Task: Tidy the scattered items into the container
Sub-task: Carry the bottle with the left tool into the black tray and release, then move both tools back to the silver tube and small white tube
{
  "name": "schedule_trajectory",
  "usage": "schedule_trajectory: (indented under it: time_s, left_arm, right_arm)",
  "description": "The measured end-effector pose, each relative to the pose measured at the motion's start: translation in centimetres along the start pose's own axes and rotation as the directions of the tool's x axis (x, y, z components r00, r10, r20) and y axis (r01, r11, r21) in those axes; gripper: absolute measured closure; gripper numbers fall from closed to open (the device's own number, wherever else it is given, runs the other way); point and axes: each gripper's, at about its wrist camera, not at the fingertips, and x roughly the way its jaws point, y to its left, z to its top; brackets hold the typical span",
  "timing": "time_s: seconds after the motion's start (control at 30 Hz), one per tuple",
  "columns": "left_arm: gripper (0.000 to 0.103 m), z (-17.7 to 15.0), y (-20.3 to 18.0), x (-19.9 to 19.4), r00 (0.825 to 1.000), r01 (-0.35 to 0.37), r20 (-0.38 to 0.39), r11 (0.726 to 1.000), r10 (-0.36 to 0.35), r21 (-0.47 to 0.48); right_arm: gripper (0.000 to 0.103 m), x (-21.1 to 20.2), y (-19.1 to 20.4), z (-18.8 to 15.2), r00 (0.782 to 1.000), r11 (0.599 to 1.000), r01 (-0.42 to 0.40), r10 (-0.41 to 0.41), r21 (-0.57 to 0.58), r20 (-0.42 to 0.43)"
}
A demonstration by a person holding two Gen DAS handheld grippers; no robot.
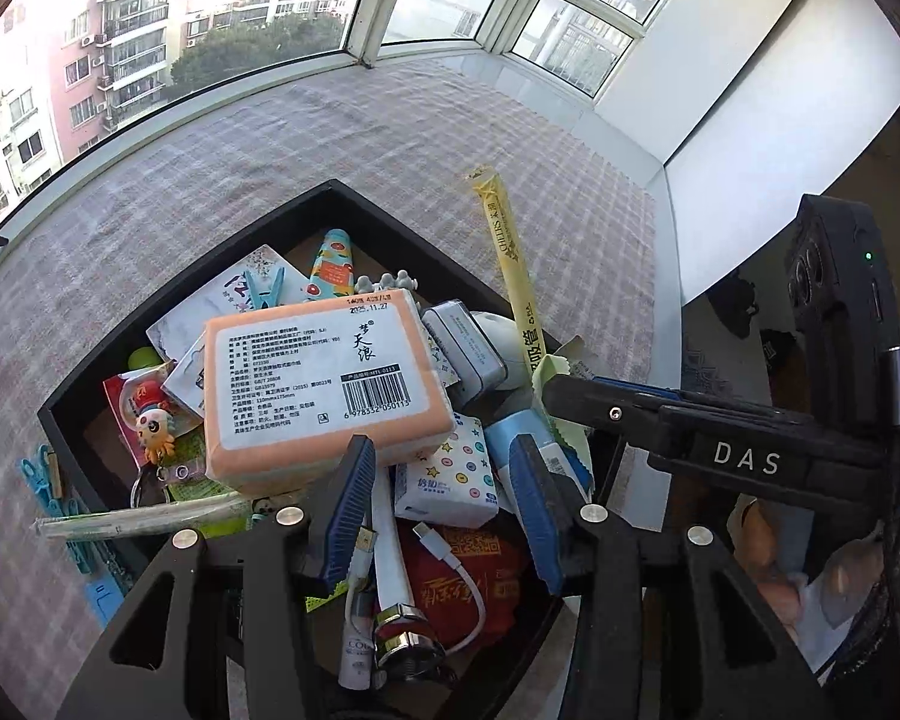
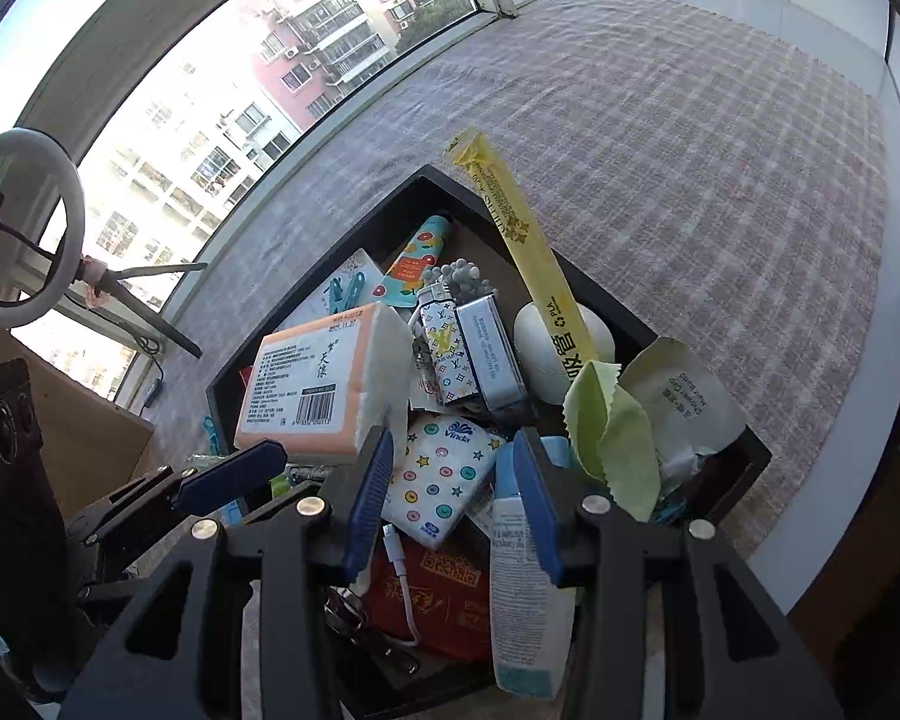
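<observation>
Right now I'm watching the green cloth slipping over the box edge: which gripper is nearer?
Right. The right gripper hovers just beside the green cloth; the left gripper sits farther across the box.

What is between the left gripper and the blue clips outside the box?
The box's black wall and a clear straw packet lying across its rim stand between the open left gripper and the blue clips.

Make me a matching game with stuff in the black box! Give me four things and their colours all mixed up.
Things:
1. big tissue pack
2. long straw packet
3. wiping cloth
4. clothes peg

Colours:
A. light green
B. blue
C. orange and white
D. yellow

Pairs: 1-C, 2-D, 3-A, 4-B
</observation>
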Motion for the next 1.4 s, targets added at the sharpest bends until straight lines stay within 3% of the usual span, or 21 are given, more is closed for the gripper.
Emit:
schedule_trajectory:
  time_s: [0.2,0.3,0.53,0.67,0.83,1.03,1.27,1.4]
  left_arm:
    - [0.059,-2.9,4.0,-3.8,0.995,-0.095,0.029,0.995,0.095,-0.027]
    - [0.059,-5.1,7.9,-6.2,0.986,-0.161,0.035,0.982,0.165,-0.096]
    - [0.06,-11.8,17.5,-11.4,0.954,-0.277,0.031,0.913,0.3,-0.299]
    - [0.06,-15.8,20.7,-13.5,0.934,-0.324,0.023,0.871,0.357,-0.37]
    - [0.06,-20.6,23.6,-15.7,0.917,-0.352,0.013,0.822,0.399,-0.449]
    - [0.058,-27.1,27.8,-18.6,0.894,-0.379,-0.029,0.718,0.448,-0.584]
    - [0.058,-34.6,33.8,-23.3,0.857,-0.386,-0.081,0.53,0.51,-0.755]
    - [0.058,-36.2,36.4,-25.3,0.831,-0.416,-0.114,0.473,0.544,-0.777]
  right_arm:
    - [0.061,-0.6,0.7,-0.9,1.0,1.0,-0.02,0.02,-0.019,0.01]
    - [0.061,-0.9,2.9,-1.6,1.0,0.996,-0.024,0.026,-0.081,0.015]
    - [0.061,-0.1,9.7,-4.1,0.996,0.966,-0.093,0.093,-0.243,-0.011]
    - [0.061,1.3,13.8,-6.8,0.99,0.933,-0.14,0.128,-0.331,-0.058]
    - [0.061,4.5,18.7,-11.5,0.983,0.879,-0.165,0.109,-0.447,-0.148]
    - [0.061,9.3,22.3,-15.4,0.97,0.847,-0.162,0.044,-0.506,-0.238]
    - [0.061,12.7,24.4,-17.3,0.962,0.844,-0.118,-0.034,-0.523,-0.271]
    - [0.061,13.4,25.0,-17.4,0.96,0.842,-0.108,-0.051,-0.528,-0.276]
